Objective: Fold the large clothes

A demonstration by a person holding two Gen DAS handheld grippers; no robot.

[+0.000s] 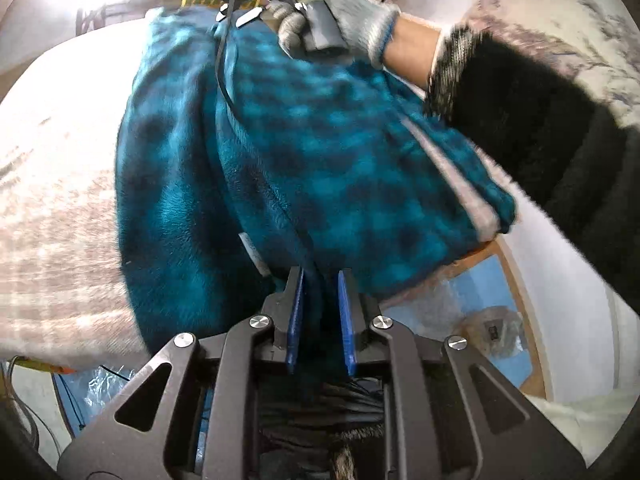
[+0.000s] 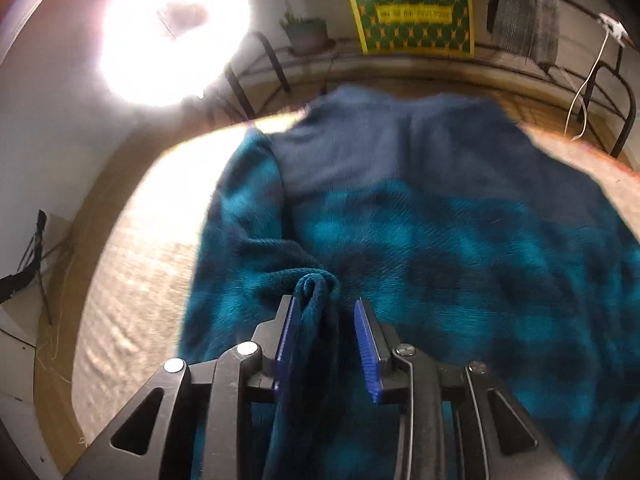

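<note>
Blue pads line both sets of jaws. In the left wrist view, the left gripper (image 1: 320,280) has its pads close together with a dark strip of the teal fleece garment (image 1: 320,152) filling the gap between them. We read this as a clamp on the near edge, kept so that the edge does not slip while the rest of the cloth is arranged.

In the right wrist view, the right gripper (image 2: 328,312) stands with its jaws apart. A rolled fold of fleece lies against one pad and the other pad stands clear of the cloth, so we judge that this side has no grip.

Farther out in the left wrist view, a gloved hand (image 1: 340,12) holds the handle of the other tool above the far end of the garment, with a black fuzzy sleeve (image 1: 520,112) behind it. We judge that the two tools work opposite ends so that the cloth can be spread or doubled evenly.

The garment lies bunched in thick overlapping layers, with a grey band (image 1: 452,172) along one edge and a small label (image 1: 252,252) near the clamp. It is not yet a flat, squared fold.

It rests on the counter (image 1: 60,160), which carries a pale checked cover. One corner of the fleece hangs past the counter edge.

Beyond the counter we note a glaring lamp (image 2: 172,36), a potted plant (image 2: 306,34), a yellow-and-green patterned panel (image 2: 412,12), a dark metal rail (image 2: 600,76) and a white cable (image 2: 584,92).
</note>
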